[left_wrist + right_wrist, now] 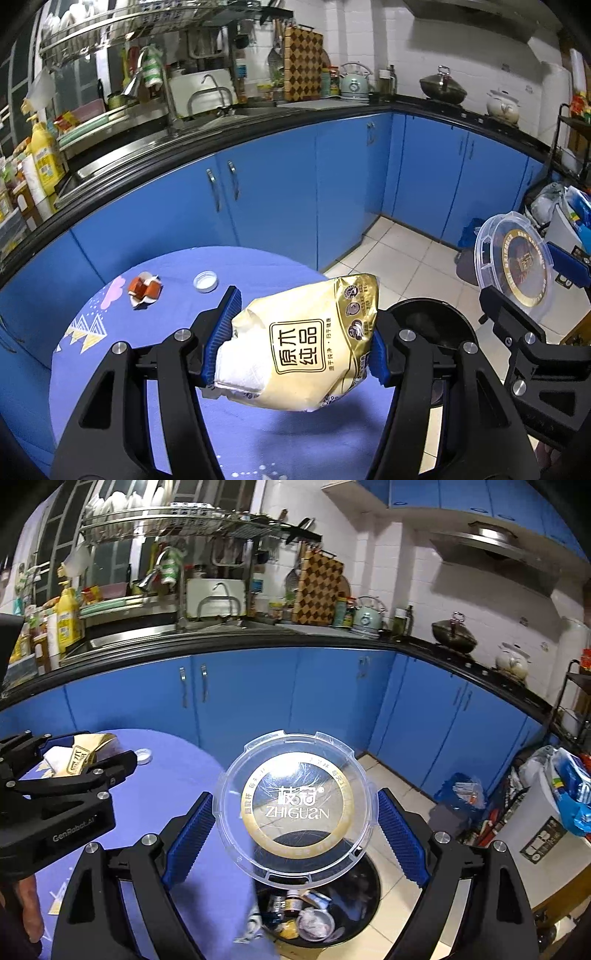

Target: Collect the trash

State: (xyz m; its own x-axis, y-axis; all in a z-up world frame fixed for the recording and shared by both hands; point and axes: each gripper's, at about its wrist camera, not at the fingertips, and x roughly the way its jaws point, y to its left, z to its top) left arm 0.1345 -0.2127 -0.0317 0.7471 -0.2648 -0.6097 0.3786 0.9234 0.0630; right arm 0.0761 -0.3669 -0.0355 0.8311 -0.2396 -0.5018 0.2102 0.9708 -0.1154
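Note:
My left gripper (pixel 301 334) is shut on a gold snack bag (pixel 306 339) stuffed with white tissue, held above the right edge of the blue table (pixel 177 332). My right gripper (pixel 295 825) holds a clear round plastic lid (pixel 297 808) with a gold ring between its pads, over the black trash bin (pixel 354 904), which has several scraps inside. The lid (pixel 517 269) and the bin (pixel 432 328) also show in the left wrist view. A crumpled orange wrapper (pixel 144 290) and a small white cap (pixel 205 281) lie on the table.
Blue kitchen cabinets (pixel 277 192) with a black counter curve behind the table. Bags and boxes (pixel 546 805) crowd the floor at the right. Tiled floor (pixel 399 254) lies beyond the bin.

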